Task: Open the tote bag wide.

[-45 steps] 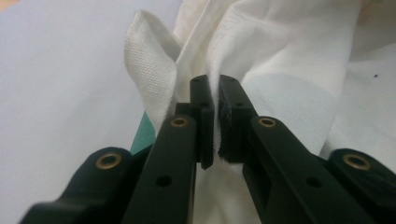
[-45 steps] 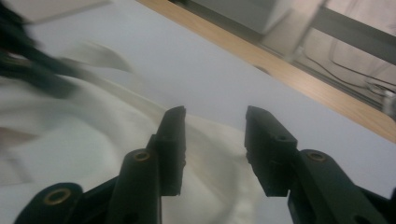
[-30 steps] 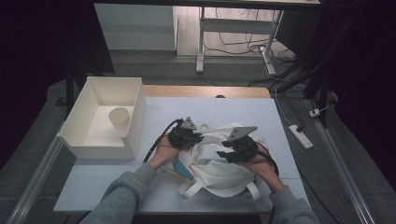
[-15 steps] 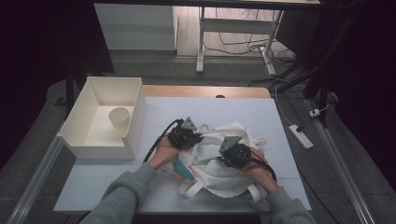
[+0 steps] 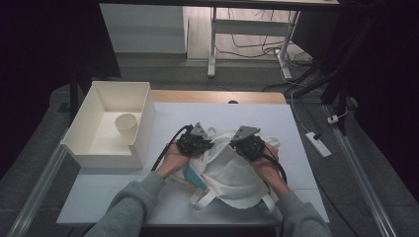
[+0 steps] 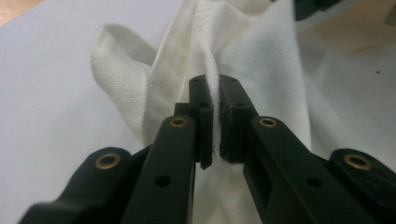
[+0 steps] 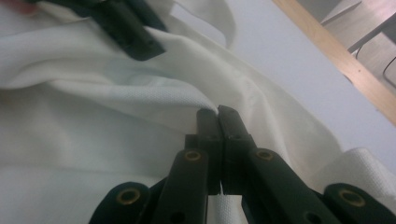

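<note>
A white cloth bag [image 5: 232,170] with strap handles lies crumpled on the table, and something teal [image 5: 193,178] shows at its left edge. My left gripper [image 5: 205,144] is at the bag's far left and is shut on a raised fold of the fabric [image 6: 201,42]; the left gripper [image 6: 215,91] has cloth squeezed between its jaws. My right gripper [image 5: 237,145] is at the bag's far right. The right gripper [image 7: 217,114] is shut, pinching an edge of the bag [image 7: 116,98]. The other gripper [image 7: 128,28] shows at that view's top left.
A white open box [image 5: 143,128] stands on the table's left with a paper cup [image 5: 126,126] inside. The table's wooden far edge [image 5: 217,96] lies beyond the bag. A power strip [image 5: 317,143] and cables lie on the floor to the right.
My right gripper dipped toward the person, then moved away from them to the bag's far edge. The left gripper stayed put, holding the fold.
</note>
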Demonstrator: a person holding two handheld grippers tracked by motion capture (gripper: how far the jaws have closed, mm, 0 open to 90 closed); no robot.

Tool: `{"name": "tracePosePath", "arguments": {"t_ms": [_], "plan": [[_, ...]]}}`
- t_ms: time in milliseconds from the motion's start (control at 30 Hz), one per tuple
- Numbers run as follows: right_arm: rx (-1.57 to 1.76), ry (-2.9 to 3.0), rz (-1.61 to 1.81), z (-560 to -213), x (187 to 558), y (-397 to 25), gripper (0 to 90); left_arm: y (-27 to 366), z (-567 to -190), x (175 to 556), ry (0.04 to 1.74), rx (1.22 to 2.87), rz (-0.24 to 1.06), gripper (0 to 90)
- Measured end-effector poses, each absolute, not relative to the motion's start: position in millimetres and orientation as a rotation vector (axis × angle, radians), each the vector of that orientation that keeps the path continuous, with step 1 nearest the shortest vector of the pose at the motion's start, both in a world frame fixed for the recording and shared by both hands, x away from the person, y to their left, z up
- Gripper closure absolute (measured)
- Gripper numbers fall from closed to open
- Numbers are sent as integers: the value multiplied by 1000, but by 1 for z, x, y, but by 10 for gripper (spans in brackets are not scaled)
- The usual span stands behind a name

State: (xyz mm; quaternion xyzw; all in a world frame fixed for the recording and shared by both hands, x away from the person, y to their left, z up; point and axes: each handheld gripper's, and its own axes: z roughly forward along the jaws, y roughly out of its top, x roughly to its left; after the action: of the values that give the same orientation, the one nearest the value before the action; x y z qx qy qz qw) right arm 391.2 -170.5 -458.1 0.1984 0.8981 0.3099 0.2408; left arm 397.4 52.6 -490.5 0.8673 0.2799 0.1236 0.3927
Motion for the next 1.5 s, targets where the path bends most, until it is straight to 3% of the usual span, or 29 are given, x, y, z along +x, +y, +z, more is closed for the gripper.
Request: {"name": "tracePosePath", "arguments": {"t_ms": [367,667,900,1000,1100,1300,1500], "plan": [[645,2490,857,-486,430,-166,885,50,-495,400,735,2223,343,850],[694,2497,868,-496,435,-163,871,52,-497,401,740,2225,321,848],[730,2473,1010,-469,414,-177,646,56,-497,402,738,2224,307,847],[730,2485,1087,-456,398,-186,622,56,-498,402,737,2224,306,847],[697,2528,1093,-451,385,-188,659,56,-497,402,737,2226,308,846],[626,2595,987,-459,378,-177,895,55,-497,402,736,2229,312,847],[609,2646,916,-472,386,-160,897,55,-498,402,734,2228,310,848]]}}
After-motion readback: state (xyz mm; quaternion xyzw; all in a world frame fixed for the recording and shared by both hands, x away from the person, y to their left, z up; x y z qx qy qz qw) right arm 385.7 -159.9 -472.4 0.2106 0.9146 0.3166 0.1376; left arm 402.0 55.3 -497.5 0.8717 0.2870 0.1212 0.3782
